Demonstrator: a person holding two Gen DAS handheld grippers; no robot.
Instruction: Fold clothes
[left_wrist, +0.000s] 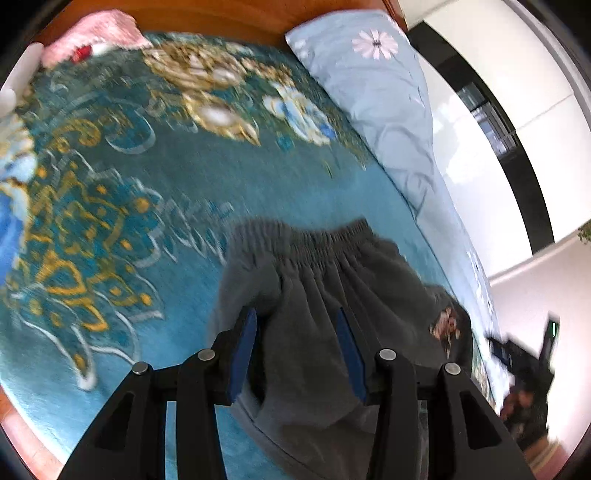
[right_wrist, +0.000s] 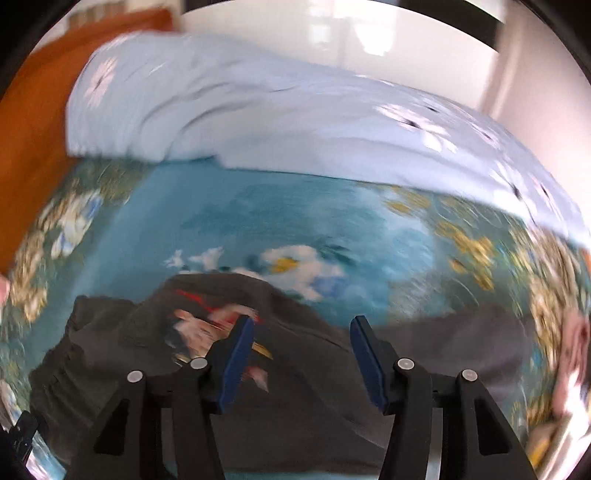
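Note:
Dark grey shorts (left_wrist: 332, 280) with an elastic waistband lie on the teal patterned bedspread (left_wrist: 110, 221). My left gripper (left_wrist: 297, 317) hovers open just over the cloth below the waistband, nothing between its blue pads. In the right wrist view the same grey shorts (right_wrist: 295, 369) show a colourful print (right_wrist: 207, 328). My right gripper (right_wrist: 302, 325) stands open above them, jaws wide apart. The right gripper also appears blurred in the left wrist view (left_wrist: 524, 365), off the bed's right side.
A light blue quilt with daisies (left_wrist: 369, 85) (right_wrist: 295, 110) lies along the far side of the bed. A pink fluffy item (left_wrist: 96, 33) sits at the top left by the orange wooden headboard (left_wrist: 221, 18). White walls lie beyond.

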